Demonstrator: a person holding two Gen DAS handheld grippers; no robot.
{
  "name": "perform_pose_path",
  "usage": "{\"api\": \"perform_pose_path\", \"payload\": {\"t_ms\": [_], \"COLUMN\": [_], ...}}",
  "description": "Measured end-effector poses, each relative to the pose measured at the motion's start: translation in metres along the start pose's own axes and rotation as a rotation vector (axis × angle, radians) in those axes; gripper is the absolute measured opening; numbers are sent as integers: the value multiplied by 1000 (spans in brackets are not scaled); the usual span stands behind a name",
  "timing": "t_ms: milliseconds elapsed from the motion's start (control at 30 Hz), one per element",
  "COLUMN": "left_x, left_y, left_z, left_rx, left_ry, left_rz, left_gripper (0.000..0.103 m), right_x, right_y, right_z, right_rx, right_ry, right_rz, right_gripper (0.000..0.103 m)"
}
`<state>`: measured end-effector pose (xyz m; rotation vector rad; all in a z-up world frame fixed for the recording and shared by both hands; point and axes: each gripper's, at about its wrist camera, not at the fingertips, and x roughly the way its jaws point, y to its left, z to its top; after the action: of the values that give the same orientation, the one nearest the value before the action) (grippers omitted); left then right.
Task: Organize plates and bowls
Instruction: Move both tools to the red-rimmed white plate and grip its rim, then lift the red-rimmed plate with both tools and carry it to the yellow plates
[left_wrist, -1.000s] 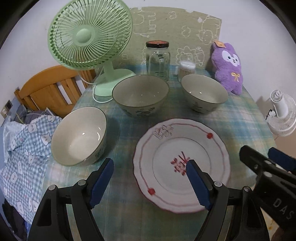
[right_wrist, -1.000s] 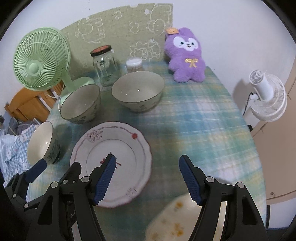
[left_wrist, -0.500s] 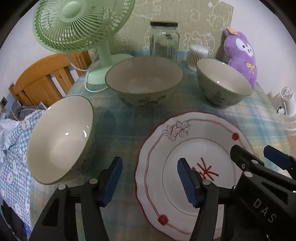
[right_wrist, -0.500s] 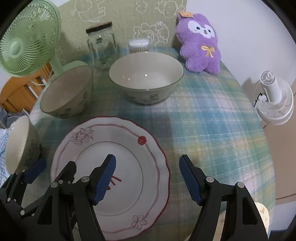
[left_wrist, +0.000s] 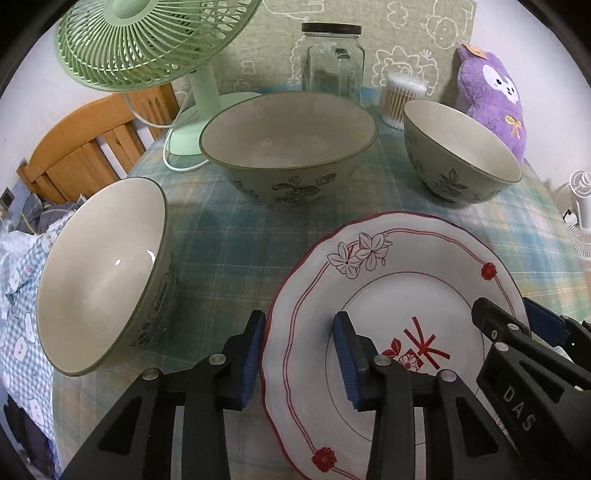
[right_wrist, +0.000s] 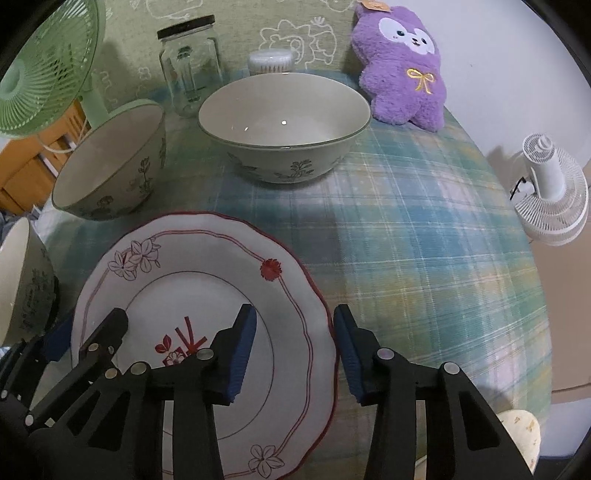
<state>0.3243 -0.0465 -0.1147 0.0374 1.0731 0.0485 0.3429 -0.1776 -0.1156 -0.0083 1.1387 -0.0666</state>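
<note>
A white plate with a red rim and flower pattern (left_wrist: 402, 295) (right_wrist: 207, 280) lies on the plaid tablecloth. My left gripper (left_wrist: 299, 350) is open and straddles the plate's left edge. My right gripper (right_wrist: 295, 347) is open and straddles the plate's right edge. Three green bowls with flower prints stand around it: one at the left (left_wrist: 99, 273) (right_wrist: 18, 280), a wide one behind (left_wrist: 288, 144) (right_wrist: 107, 162), one at the right back (left_wrist: 458, 147) (right_wrist: 284, 122).
A green desk fan (left_wrist: 155, 40), a glass jar (left_wrist: 332, 59), a cotton swab tub (left_wrist: 402, 99) and a purple plush toy (right_wrist: 402, 70) stand along the back. A wooden chair (left_wrist: 85, 147) is left of the table. A white fan (right_wrist: 550, 199) stands off the right edge.
Both grippers have moved forward and down to the plate and narrowed, each now straddling one edge of it. The bowls have not moved.
</note>
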Motion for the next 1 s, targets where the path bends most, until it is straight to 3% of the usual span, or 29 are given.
{"api": "perform_pose_path", "payload": {"t_ms": [567, 1000], "left_x": [-21, -67], "left_y": [-2, -6], "left_z": [-6, -21], "left_rx": [53, 99], "left_ry": [-12, -55], "left_rz": [0, -51], "left_gripper": [38, 38], "right_x": [-25, -77], "right_y": [-3, -13], "right_z": [-6, -32], "right_rx": [36, 93], "right_ry": [0, -56], "right_rz": [-6, -53], "right_gripper": [48, 47]}}
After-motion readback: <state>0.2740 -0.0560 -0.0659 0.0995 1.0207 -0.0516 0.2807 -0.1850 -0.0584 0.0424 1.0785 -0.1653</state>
